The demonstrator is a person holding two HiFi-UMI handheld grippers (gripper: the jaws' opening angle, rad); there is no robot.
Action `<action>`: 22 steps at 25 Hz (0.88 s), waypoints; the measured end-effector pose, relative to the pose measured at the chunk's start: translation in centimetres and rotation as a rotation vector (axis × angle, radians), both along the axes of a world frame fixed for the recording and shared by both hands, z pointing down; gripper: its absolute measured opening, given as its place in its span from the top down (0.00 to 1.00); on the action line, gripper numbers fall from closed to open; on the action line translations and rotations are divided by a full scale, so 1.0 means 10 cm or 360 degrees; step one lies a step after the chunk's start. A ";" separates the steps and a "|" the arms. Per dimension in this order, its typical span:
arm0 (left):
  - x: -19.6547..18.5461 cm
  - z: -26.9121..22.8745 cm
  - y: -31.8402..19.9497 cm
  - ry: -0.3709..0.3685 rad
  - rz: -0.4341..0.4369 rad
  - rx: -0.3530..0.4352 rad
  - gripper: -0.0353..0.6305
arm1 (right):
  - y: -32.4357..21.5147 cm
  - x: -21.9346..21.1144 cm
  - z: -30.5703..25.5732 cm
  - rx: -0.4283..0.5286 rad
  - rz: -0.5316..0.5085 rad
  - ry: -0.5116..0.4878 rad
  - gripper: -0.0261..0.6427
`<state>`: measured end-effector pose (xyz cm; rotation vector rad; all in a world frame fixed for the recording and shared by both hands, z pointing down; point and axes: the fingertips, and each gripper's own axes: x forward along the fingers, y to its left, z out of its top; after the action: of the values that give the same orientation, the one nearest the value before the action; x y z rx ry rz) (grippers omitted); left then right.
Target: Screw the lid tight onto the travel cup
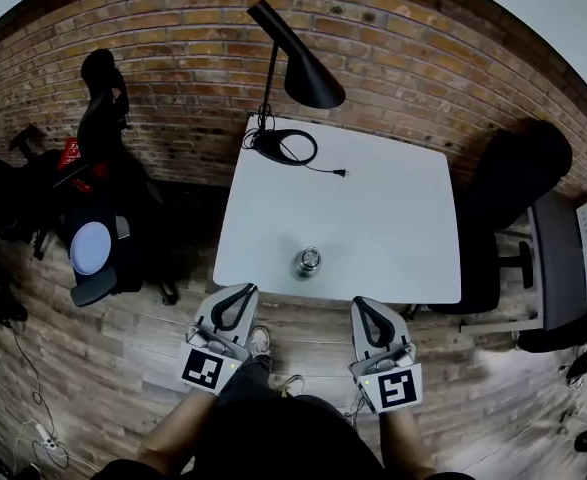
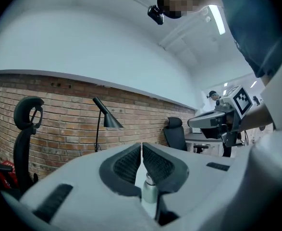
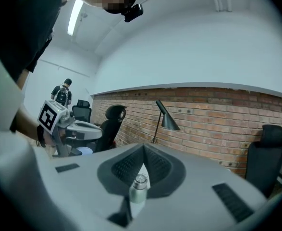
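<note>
The head camera is looking steeply down from above the person, taking in the whole white table, the travel cup near its front edge, and the left gripper and right gripper just short of that edge. The left gripper's camera is sitting close behind its own jaws, facing level across the table toward the brick wall. The right gripper's camera is doing likewise from the other side. All three views are sharing the cup, the black lamp and the wall, and each gripper view is catching the other gripper.
</note>
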<state>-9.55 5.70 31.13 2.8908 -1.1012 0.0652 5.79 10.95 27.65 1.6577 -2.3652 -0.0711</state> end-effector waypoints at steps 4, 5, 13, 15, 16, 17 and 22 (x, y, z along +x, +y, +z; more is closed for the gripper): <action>0.06 0.06 -0.30 0.0026 0.0074 -0.0034 0.90 | -0.23 -0.03 -0.02 -0.0037 0.0052 0.0026 0.94; 0.08 0.08 -0.35 0.0030 0.0093 -0.0040 0.90 | -0.26 -0.03 -0.02 -0.0048 0.0066 0.0029 0.94; 0.26 0.23 -0.56 0.0046 0.0176 -0.0085 0.90 | -0.43 -0.03 0.08 -0.0112 0.0099 0.0025 0.94; 0.31 0.25 -0.57 0.0043 0.0172 -0.0095 0.90 | -0.48 0.01 0.09 -0.0115 0.0092 0.0020 0.94; 0.33 0.26 -0.58 0.0040 0.0164 -0.0093 0.90 | -0.50 0.04 0.09 -0.0107 0.0081 0.0019 0.94; 0.34 0.27 -0.59 0.0036 0.0153 -0.0092 0.90 | -0.53 0.06 0.09 -0.0097 0.0067 0.0017 0.94; 0.37 0.32 -0.59 -0.0004 0.0114 -0.0088 0.90 | -0.65 0.15 0.08 -0.0090 0.0015 -0.0012 0.94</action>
<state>-5.81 -0.20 34.33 2.8813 -0.9799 0.0998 7.25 4.47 28.46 1.6455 -2.3422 0.0036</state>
